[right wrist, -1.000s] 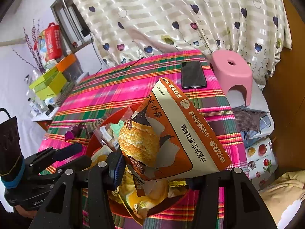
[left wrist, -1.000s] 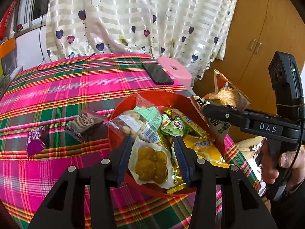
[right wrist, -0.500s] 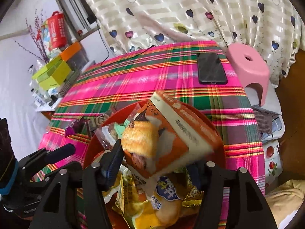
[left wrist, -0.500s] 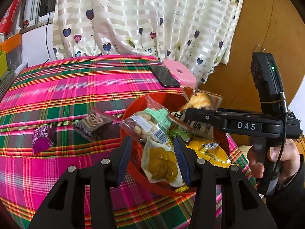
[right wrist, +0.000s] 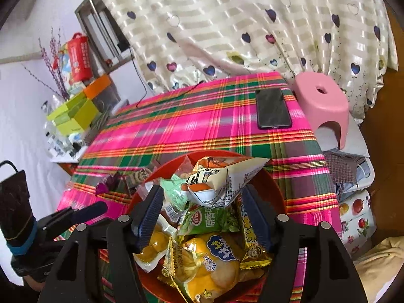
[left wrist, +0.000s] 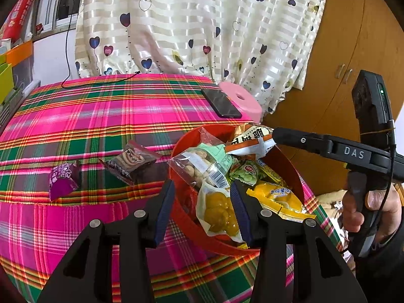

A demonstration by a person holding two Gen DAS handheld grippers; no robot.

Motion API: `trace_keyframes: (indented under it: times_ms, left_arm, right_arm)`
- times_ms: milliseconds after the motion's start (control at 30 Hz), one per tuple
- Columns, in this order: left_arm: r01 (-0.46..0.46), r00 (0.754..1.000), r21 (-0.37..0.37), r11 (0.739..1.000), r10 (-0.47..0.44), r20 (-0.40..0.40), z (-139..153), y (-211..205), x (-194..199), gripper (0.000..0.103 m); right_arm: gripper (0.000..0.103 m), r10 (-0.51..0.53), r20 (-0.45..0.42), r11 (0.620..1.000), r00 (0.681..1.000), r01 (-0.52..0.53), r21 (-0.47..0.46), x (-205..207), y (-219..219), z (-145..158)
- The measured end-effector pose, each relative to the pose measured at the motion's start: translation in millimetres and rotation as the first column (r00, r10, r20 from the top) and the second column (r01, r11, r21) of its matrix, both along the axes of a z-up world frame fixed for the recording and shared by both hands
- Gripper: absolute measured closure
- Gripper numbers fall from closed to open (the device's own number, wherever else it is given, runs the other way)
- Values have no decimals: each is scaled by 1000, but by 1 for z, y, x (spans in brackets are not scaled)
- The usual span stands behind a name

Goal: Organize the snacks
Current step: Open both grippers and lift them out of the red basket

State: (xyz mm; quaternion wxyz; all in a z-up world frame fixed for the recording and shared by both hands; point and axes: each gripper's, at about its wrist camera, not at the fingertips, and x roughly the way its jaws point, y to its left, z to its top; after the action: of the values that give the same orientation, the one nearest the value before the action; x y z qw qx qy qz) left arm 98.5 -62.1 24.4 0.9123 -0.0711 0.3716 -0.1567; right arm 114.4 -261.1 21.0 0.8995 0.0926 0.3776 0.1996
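Red bowl heaped with snacks; two packets, purple and brown, lie outside. My left claw and right claw gape wide, holding nothing.

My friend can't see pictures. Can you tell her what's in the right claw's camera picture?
The open right claw hangs over a red bowl heaped with snack packets, an orange-and-white bag lying on top. The bowl sits on a pink plaid tablecloth with a black phone at the far edge, a pink stool beside the table.
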Motion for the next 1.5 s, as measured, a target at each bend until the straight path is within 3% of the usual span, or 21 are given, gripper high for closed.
trace_keyframes:
  times_ms: [133, 300, 533, 1200, 1500]
  left_arm:
    - [-10, 1000, 0, 1000, 10, 2, 1, 4, -2, 56]
    - [-24, 1000, 2, 1000, 24, 3, 2, 8, -4, 56]
    - [-38, 999, -3, 999, 38, 7, 3, 15, -9, 56]
    - [-104, 994, 8, 995, 104, 24, 13, 41, -44, 56]
    - [-148, 989, -5, 989, 148, 3, 9, 63, -52, 56]
  right_arm:
    - [79, -16, -8, 1000, 1000, 16, -9, 6, 0, -4]
    - [82, 12, -24, 1000, 1000, -12, 2, 21, 10, -13]
    - [80, 15, -21, 1000, 1000, -16, -14, 21, 21, -9]
    - [55, 101, 54, 992, 993, -96, -88, -56, 58, 16]
    - [50, 142, 50, 985, 989, -136, -110, -68, 76, 14]
